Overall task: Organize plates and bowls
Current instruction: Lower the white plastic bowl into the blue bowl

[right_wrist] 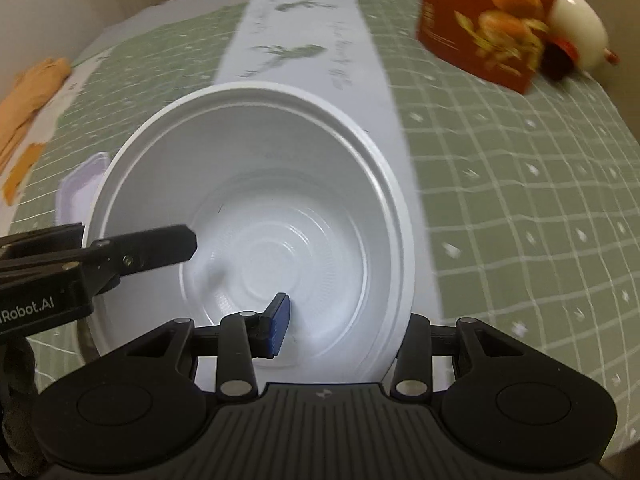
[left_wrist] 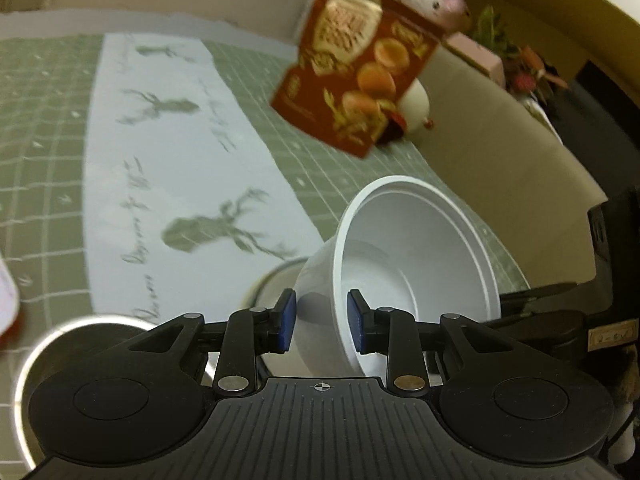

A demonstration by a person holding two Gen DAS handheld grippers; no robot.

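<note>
Above green tablecloth [right_wrist: 520,200]: both grippers, left [left_wrist: 322,320] and right [right_wrist: 340,328], clamp white bowl [right_wrist: 256,216] (tilted, empty).

Bowl [right_wrist: 256,216] before box [right_wrist: 492,20]

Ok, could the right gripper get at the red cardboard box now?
Probably not: the right gripper is shut on the white plastic bowl, which the left gripper also grips. Only green tablecloth lies before the red cardboard box.
</note>
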